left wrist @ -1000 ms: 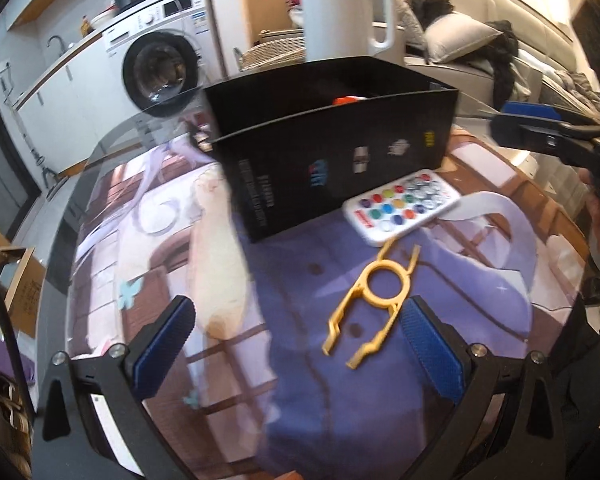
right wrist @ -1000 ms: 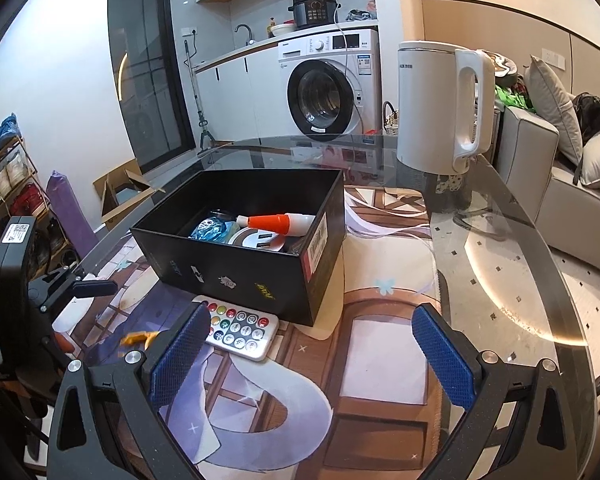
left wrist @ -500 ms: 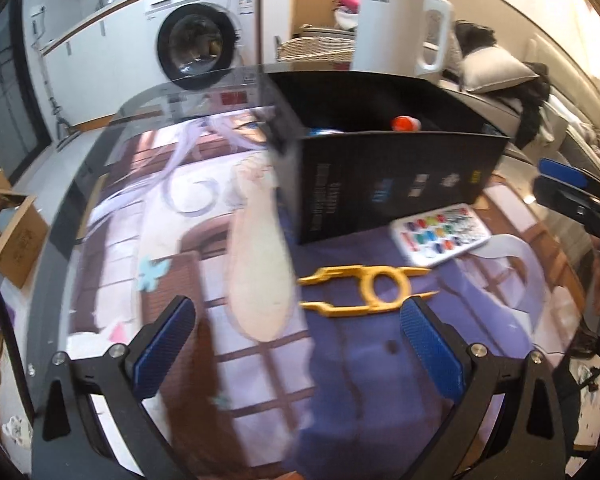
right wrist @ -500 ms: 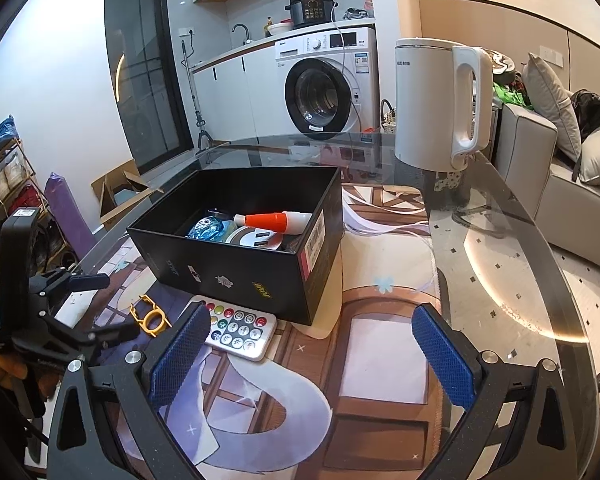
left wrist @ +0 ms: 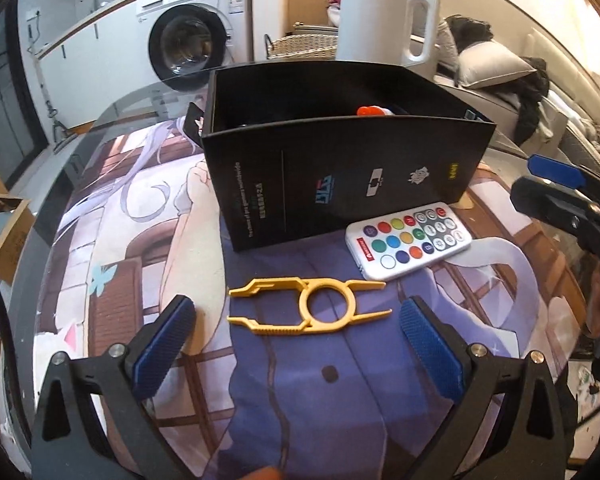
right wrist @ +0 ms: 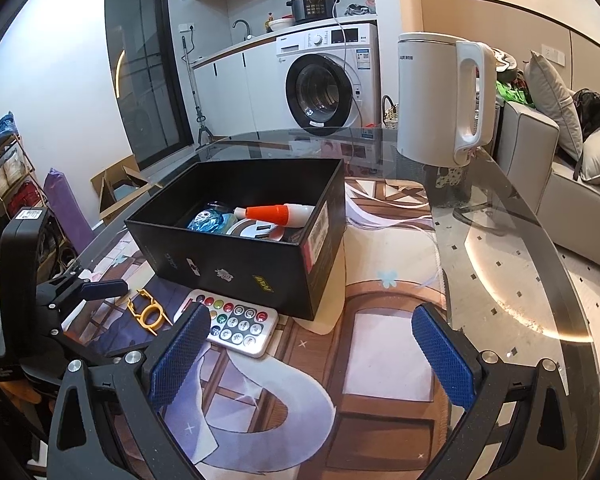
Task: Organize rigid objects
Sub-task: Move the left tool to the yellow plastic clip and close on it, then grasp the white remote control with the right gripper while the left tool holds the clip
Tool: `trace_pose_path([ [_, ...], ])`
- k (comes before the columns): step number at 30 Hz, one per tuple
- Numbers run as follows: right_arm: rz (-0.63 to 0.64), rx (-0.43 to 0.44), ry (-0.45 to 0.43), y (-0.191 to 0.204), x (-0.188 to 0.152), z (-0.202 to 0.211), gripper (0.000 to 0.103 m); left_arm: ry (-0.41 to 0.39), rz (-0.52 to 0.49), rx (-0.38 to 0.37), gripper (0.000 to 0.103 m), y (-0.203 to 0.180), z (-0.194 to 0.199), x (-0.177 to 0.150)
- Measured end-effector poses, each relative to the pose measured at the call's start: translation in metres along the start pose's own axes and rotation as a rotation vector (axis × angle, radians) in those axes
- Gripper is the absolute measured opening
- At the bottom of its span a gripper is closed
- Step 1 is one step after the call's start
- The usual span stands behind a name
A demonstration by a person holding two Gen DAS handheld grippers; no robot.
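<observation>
A yellow plastic tool with a ring in its middle lies flat on the printed mat, just ahead of my open left gripper and between its blue pads. Right of it a white remote with coloured buttons rests against the open black box. From the right wrist view the box holds an orange-capped white bottle, a blue packet and a white disc. My right gripper hangs open and empty over the mat, with the remote by its left pad.
A white electric kettle stands on the glass table behind the box. The table's round edge curves to the right; beyond it are a sofa, a washing machine and a cardboard box on the floor.
My left gripper has swung and closed in on the yellow tool, which now lies crosswise between its pads. The right gripper has barely moved.
</observation>
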State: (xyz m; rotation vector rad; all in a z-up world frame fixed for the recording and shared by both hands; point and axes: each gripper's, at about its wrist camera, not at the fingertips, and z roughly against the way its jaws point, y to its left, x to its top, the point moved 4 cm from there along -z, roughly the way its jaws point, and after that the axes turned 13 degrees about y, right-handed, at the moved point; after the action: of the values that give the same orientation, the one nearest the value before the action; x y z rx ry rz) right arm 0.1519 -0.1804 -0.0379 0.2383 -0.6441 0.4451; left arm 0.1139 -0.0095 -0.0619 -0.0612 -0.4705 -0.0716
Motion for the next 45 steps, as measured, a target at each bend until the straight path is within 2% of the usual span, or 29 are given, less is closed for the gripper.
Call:
trace_pose_path([
  [3, 0.006, 0.001, 0.004, 0.004, 0.0, -0.002, 0.102, -0.025, 0.014, 0.012, 0.089, 0.004, 0.003, -0.002],
  [5, 0.01, 0.007, 0.008, 0.008, -0.001, -0.004, 0.102, -0.04, 0.001, 0.012, 0.078, 0.005, 0.006, -0.003],
  [13, 0.022, 0.019, 0.055, 0.022, -0.003, -0.018, 0.102, -0.091, 0.022, 0.002, 0.077, 0.017, 0.012, -0.007],
  [21, 0.067, 0.028, 0.207, 0.053, -0.007, -0.055, 0.102, -0.12, 0.088, 0.012, 0.077, 0.039, 0.016, -0.009],
  [24, 0.11, -0.029, 0.222, 0.065, -0.007, -0.062, 0.102, -0.12, 0.105, 0.006, 0.077, 0.045, 0.016, -0.011],
  [31, 0.142, -0.043, 0.251, 0.082, -0.003, -0.073, 0.102, -0.14, 0.152, -0.025, 0.077, 0.058, 0.021, -0.011],
  [39, 0.095, -0.082, 0.244, 0.093, 0.007, -0.085, 0.102, -0.152, 0.184, -0.042, 0.077, 0.065, 0.024, -0.011],
  [45, 0.096, -0.079, 0.249, 0.094, 0.01, -0.085, 0.102, -0.15, 0.182, -0.047, 0.077, 0.065, 0.022, -0.011],
])
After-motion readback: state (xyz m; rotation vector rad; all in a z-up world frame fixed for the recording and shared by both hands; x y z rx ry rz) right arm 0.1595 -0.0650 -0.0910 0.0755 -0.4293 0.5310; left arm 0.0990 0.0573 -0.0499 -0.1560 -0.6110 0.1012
